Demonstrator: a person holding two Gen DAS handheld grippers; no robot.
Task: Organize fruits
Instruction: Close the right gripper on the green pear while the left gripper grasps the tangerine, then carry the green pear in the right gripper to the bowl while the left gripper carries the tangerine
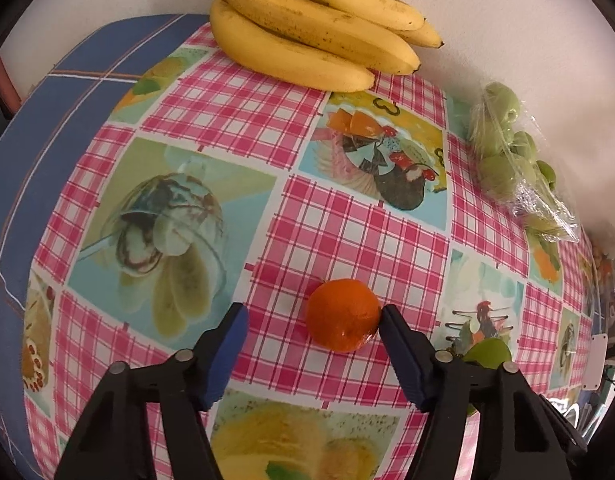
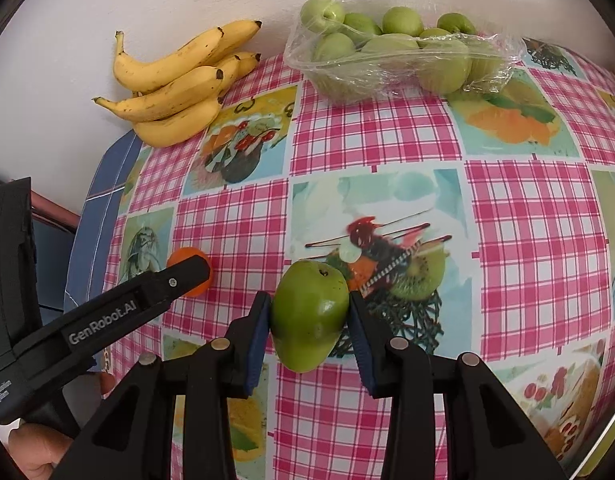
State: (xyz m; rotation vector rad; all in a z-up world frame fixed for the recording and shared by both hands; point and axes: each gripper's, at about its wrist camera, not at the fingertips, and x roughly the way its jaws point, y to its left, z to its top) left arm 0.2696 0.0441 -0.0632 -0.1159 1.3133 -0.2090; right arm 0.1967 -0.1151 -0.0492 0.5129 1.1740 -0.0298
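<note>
A clear plastic bag [image 2: 399, 60] by the wall holds green fruits, about nine that I can count. Beside it lies one bunch of bananas [image 2: 175, 88], five showing.

The right gripper [image 2: 309, 316] points steeply down and pinches one green mango [image 2: 309, 316] between its blue pads, just above the tablecloth [image 2: 527, 220].

The left gripper [image 1: 313, 320], also tilted down, stands part-spread around one orange [image 1: 343, 314] resting on the cloth; its right pad touches the orange, the left pad stays apart.
</note>
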